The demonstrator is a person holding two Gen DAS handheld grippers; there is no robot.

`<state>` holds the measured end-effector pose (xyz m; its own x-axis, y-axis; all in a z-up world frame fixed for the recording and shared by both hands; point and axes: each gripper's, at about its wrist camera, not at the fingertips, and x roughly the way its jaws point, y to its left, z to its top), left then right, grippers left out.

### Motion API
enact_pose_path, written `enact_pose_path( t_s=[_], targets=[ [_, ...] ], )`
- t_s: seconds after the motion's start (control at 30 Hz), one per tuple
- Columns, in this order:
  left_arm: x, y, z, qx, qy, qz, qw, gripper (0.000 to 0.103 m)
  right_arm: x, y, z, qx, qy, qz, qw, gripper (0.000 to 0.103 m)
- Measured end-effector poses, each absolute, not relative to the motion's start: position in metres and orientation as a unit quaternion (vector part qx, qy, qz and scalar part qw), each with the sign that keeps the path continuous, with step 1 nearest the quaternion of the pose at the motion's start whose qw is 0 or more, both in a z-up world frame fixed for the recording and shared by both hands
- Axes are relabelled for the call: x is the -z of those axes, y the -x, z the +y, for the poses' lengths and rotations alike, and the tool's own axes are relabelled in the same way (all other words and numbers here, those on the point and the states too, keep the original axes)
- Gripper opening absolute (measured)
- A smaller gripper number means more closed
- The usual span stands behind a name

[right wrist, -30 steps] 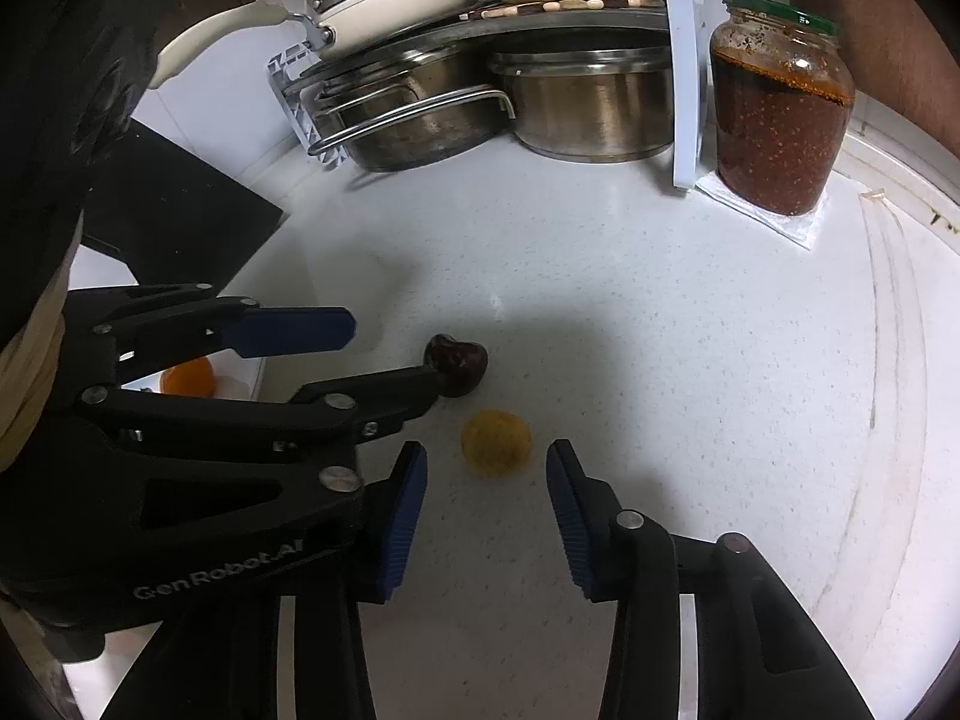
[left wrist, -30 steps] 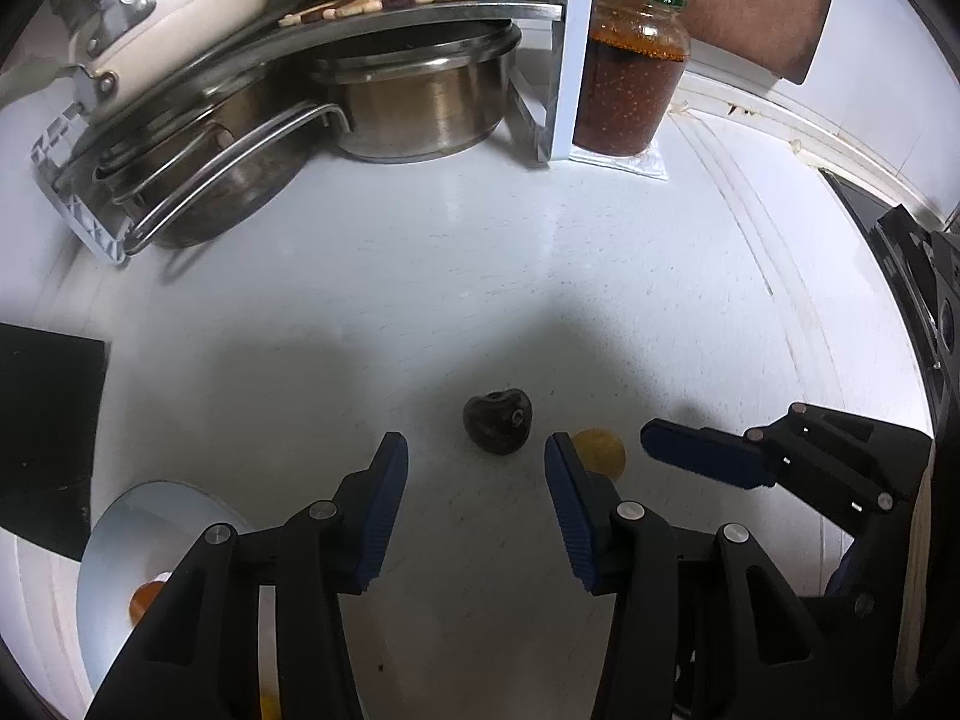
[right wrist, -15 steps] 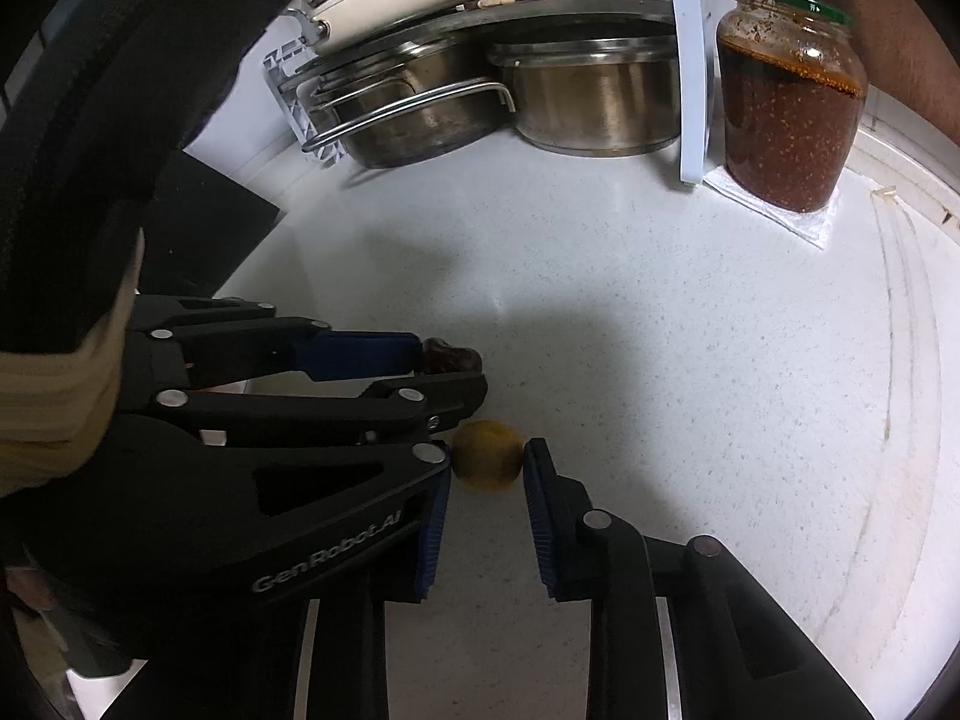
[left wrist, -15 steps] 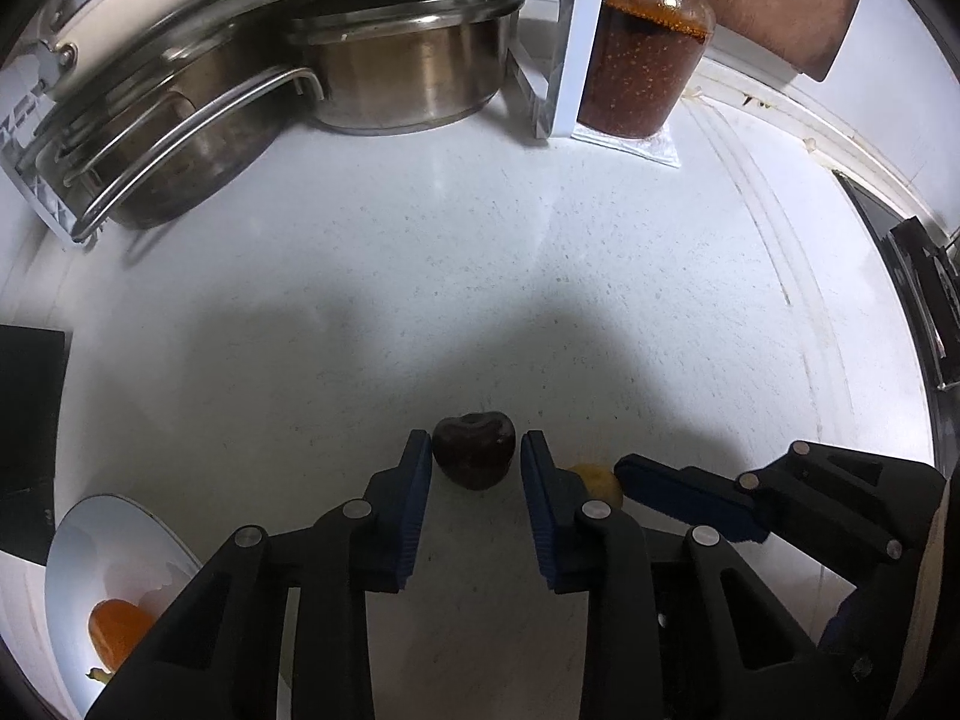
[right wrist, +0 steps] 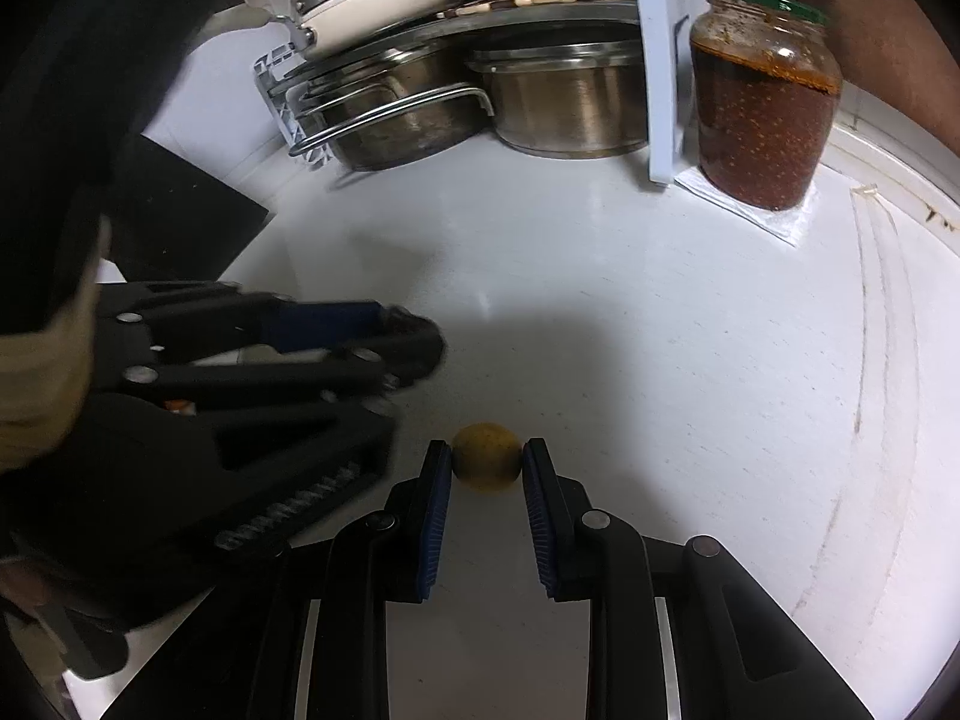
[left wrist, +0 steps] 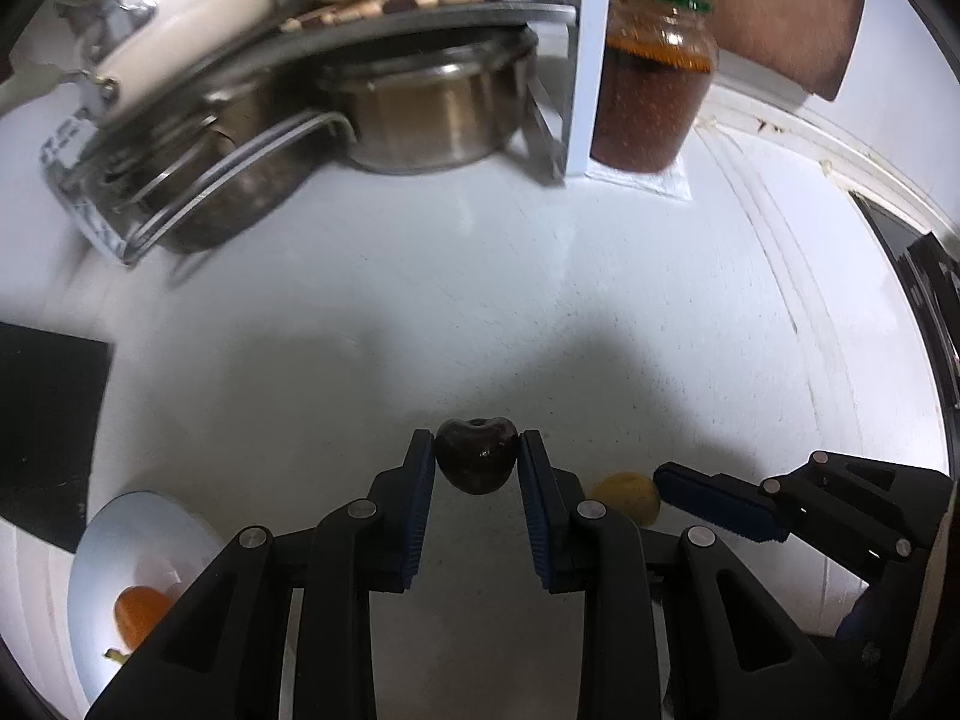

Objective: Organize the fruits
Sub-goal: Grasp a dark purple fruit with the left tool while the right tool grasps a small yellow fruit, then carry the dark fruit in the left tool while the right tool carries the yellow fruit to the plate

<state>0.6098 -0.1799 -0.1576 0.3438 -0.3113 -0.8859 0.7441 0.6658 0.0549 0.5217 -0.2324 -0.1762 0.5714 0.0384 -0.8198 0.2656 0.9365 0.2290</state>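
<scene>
Both grippers are mid-pickup over a white counter [left wrist: 600, 312]. The left gripper [left wrist: 477, 462] clamps a dark, glossy, heart-shaped fruit [left wrist: 477, 462], and the right gripper [right wrist: 486, 468] pinches a small, dull yellow fruit [right wrist: 486, 465]. Each fruit sits at the fingertips, apparently just off the counter. Next, likely, comes a carry to the white bowl [left wrist: 108, 534] at near left, where an orange fruit [left wrist: 141, 621] lies. Pots [left wrist: 420, 114] and a jar [left wrist: 651, 96] stand beyond.
</scene>
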Motion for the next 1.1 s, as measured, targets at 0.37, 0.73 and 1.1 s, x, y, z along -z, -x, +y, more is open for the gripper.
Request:
enact_pose_path(
  t_s=[0.37, 0.73, 1.1],
  targets=[
    [0.140, -0.587, -0.153, 0.303, -0.222, 0.438, 0.817, 0.028, 0.160, -0.505, -0.234, 0.062, -0.159, 0.447, 0.878, 0.026],
    [0.115, -0.550, -0.121, 0.273, -0.179, 0.406, 0.854, 0.028, 0.130, -0.485, -0.229, 0.043, -0.146, 0.426, 0.892, 0.022],
    [0.114, -0.524, -0.100, 0.247, -0.164, 0.400, 0.867, 0.028, 0.124, -0.473, -0.219, 0.030, -0.106, 0.425, 0.898, 0.020]
  ],
)
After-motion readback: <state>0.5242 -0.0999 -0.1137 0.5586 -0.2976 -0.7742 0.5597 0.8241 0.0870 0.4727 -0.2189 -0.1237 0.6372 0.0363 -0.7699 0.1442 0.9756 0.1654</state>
